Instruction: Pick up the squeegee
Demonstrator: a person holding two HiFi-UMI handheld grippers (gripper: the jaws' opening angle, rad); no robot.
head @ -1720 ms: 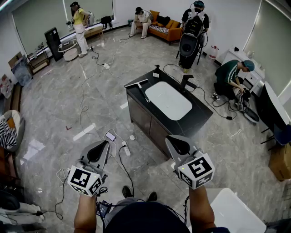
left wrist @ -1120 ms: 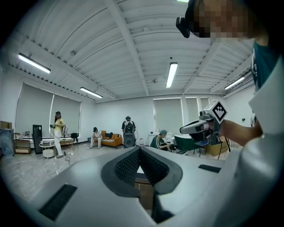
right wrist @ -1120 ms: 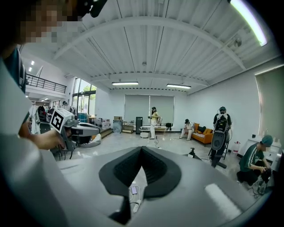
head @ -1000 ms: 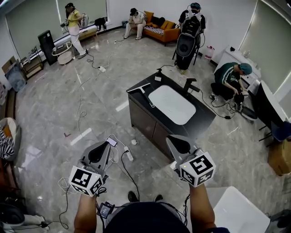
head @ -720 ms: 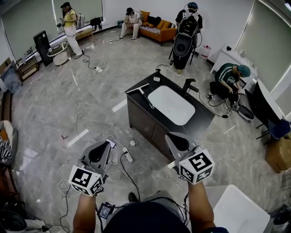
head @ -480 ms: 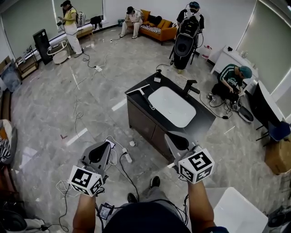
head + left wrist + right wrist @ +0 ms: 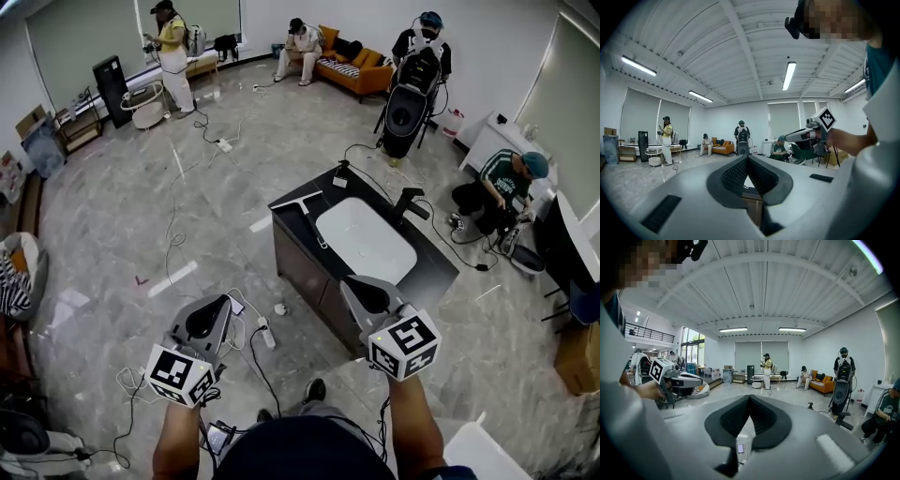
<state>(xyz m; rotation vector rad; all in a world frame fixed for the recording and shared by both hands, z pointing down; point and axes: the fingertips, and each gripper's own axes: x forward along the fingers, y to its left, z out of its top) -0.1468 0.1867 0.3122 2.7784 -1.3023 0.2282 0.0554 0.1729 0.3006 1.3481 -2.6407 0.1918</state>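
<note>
A wide grey marble floor (image 7: 141,216) is spread across the head view, with cables trailed over it. At its middle a black vanity cabinet (image 7: 436,272) is seen standing alone, and an orange sofa (image 7: 354,70) is set against the far wall, where a person is seated. A white basin (image 7: 366,242) is sunk into the cabinet's top, and a black faucet (image 7: 411,200) is mounted at the basin's far edge.

And now the grippers: the left gripper (image 7: 223,300) is held out low at the left, over the floor, well apart from the cabinet. In its own view the left gripper (image 7: 748,158) is shown with its jaws brought together at the tips, nothing caught between them. The right gripper (image 7: 349,283) is held near the cabinet's closest corner, and in its own view the right gripper (image 7: 750,399) is likewise closed and empty.

The squeegee (image 7: 309,214) is found lying flat on the counter, just beside the basin's left edge, untouched by either gripper. On the floor between the grippers, a white power strip (image 7: 265,335) is laid, and beside it what appears to be a phone (image 7: 235,307).
</note>
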